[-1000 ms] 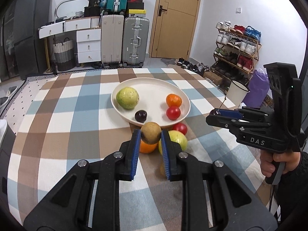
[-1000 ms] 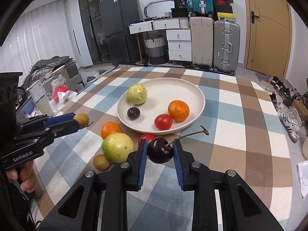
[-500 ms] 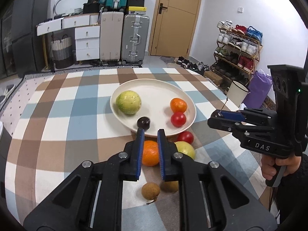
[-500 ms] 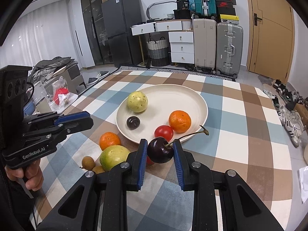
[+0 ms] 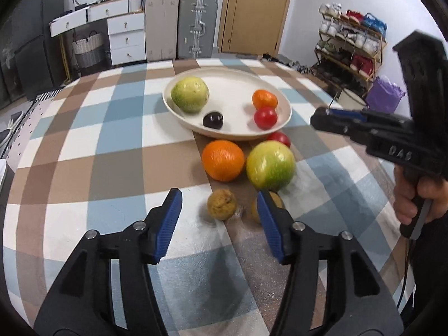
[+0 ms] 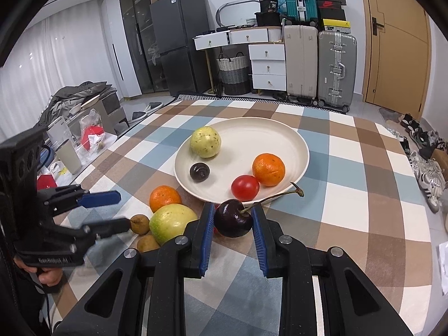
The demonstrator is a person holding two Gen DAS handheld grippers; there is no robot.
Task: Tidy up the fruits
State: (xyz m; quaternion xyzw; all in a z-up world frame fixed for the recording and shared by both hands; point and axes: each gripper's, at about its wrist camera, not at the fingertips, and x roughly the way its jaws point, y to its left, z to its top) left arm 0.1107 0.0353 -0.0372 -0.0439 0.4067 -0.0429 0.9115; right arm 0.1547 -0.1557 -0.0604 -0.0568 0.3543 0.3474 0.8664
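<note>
On the checked tablecloth (image 5: 84,151) our cream plate (image 6: 268,131) holds a guava, mandarin, tomato and plum; our left gripper (image 5: 219,218) gapes wide around the brown longan (image 5: 221,203), and our right gripper (image 6: 232,229) clamps the dark cherry (image 6: 232,218) near the plate's near rim

Cream plate (image 6: 294,145); blue-brown-white checked cloth (image 6: 350,196); dark red cherry (image 6: 232,218); orange mandarin (image 6: 268,169)

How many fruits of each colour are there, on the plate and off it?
Round green-yellow fruits: 2
Orange citrus fruits: 2
Red tomatoes: 2
Small brown round fruits: 2
Dark purple fruit on the cream plate: 1
Dark cherry in the right tongs: 1
Total: 10
</note>
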